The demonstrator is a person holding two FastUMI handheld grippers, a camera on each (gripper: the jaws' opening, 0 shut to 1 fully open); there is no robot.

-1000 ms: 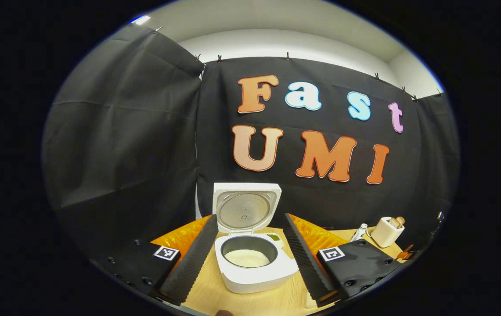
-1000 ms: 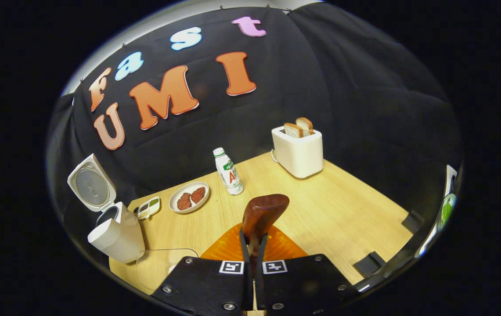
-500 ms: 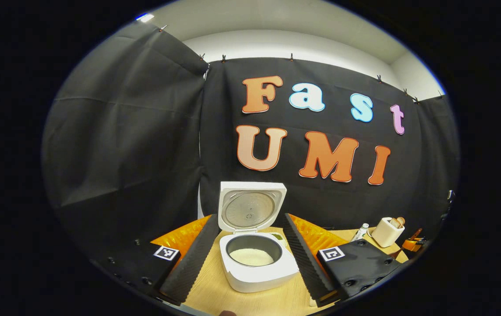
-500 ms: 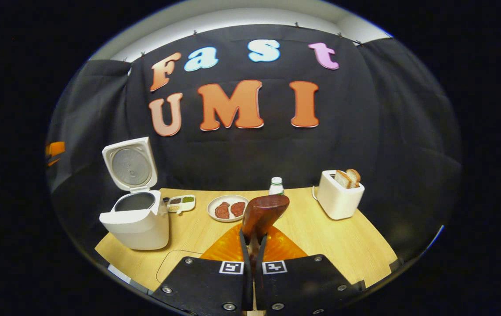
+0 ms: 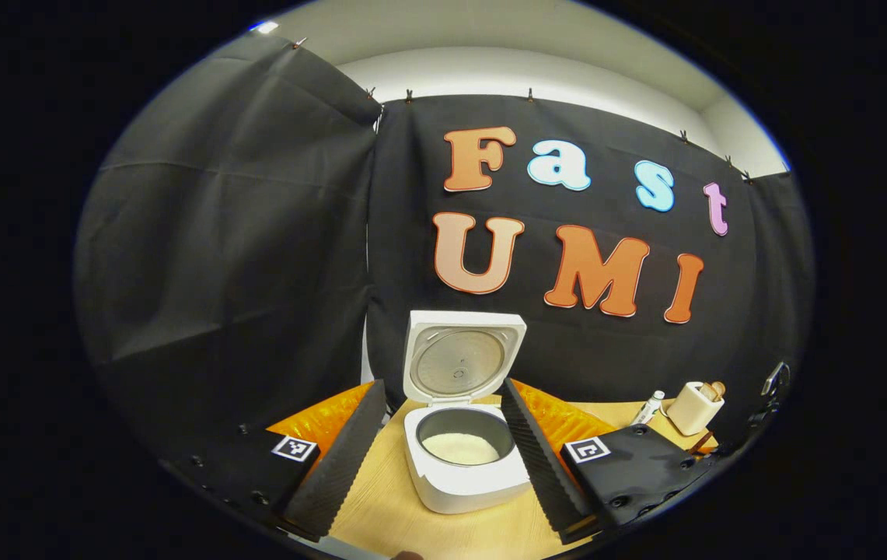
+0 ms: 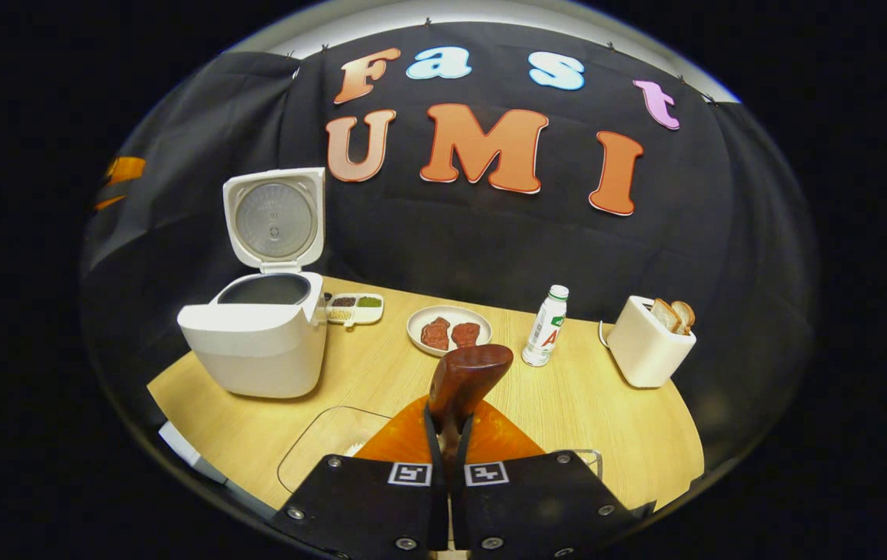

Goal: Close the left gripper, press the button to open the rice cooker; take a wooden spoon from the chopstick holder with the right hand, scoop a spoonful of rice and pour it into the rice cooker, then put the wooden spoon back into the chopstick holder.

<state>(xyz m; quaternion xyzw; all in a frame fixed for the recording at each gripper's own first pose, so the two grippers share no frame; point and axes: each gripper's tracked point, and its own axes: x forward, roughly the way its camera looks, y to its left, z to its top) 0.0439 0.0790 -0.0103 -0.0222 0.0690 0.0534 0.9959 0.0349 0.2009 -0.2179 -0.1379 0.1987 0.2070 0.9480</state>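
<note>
Since the earlier frame the right gripper (image 6: pixel 449 424) has turned toward the rice cooker (image 6: pixel 256 342), which now sits larger and higher at the left of the right gripper view, and the left gripper view has shifted a little so the cooker stands slightly more to the right between its fingers. The right gripper's two fingers are pressed together on the handle of the wooden spoon (image 6: pixel 465 379), whose dark bowl rises above the fingertips. Under this gripper a clear container (image 6: pixel 319 443) lies on the wooden table (image 6: pixel 606 420), in front of the rice cooker.

Beside the rice cooker, toward the back, a small divided tray (image 6: pixel 355 308) is placed. Further away from the cooker come a plate (image 6: pixel 448 330) with two reddish pieces, a white bottle (image 6: pixel 546 337) and a toaster (image 6: pixel 647 342) with bread slices.

The left gripper (image 5: pixel 443 447) has its fingers wide apart, holding nothing. The rice cooker (image 5: pixel 466 467) stands between them with its lid (image 5: pixel 461 358) raised upright, and white rice (image 5: pixel 460 449) lies in the inner pot.
</note>
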